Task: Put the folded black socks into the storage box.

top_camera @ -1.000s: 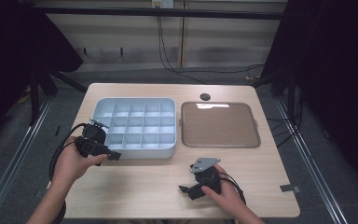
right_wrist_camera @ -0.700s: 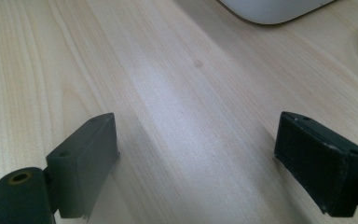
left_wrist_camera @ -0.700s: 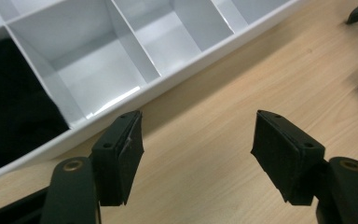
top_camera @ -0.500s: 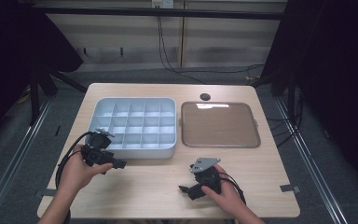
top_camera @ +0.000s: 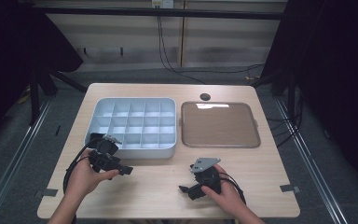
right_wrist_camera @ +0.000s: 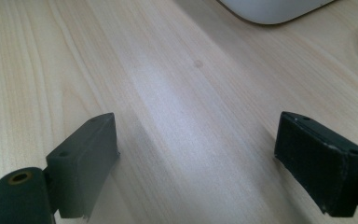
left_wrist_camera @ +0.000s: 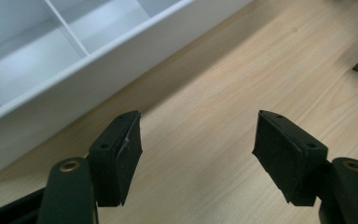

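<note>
A brown tray [top_camera: 221,125] lay at the desk's [top_camera: 168,186] far right part. A small dark disc [top_camera: 205,97] sat near the far edge, just beyond it.

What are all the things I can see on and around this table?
Light wooden table: one, tan, in the middle of the room.
White plastic compartment tray: one, white, left half of the table, every compartment looks empty.
Brown square tray with rounded corners: one, brown with a grey rim, right of the white tray.
Small dark round hole: one, black, at the table's far edge.
Grey tape strips: two, grey, on the table's near corners.
Black cables: several, hanging down the back wall onto the floor.
Left tool: one, black, open, just in front of the white tray.
Right tool: one, black, open, on the near right.
</note>
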Demonstrator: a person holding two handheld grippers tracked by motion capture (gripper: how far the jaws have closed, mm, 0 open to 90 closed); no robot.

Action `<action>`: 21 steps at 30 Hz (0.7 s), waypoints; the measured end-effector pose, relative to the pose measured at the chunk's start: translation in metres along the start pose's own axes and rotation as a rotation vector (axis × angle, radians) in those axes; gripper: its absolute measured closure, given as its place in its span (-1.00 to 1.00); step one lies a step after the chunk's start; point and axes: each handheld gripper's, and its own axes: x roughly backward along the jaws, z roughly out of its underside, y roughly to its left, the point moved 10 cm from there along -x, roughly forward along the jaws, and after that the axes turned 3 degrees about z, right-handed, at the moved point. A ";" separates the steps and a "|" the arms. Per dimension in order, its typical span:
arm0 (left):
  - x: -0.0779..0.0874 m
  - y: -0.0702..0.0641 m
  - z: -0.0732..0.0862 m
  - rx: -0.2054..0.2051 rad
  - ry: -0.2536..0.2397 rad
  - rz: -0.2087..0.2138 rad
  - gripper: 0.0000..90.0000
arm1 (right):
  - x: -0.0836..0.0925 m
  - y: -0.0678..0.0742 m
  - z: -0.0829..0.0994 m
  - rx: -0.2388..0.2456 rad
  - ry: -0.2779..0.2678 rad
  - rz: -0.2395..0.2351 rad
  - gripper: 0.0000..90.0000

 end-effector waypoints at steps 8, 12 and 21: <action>-0.012 -0.004 0.005 -0.016 0.001 0.012 -0.30 | 0.000 0.000 0.000 0.000 0.000 0.000 -0.72; -0.016 -0.005 0.007 -0.034 0.006 0.017 -0.30 | 0.000 0.000 0.000 0.001 0.000 0.000 -0.72; -0.024 -0.008 0.012 -0.057 0.002 0.021 -0.30 | 0.000 0.000 0.000 0.001 0.000 -0.001 -0.72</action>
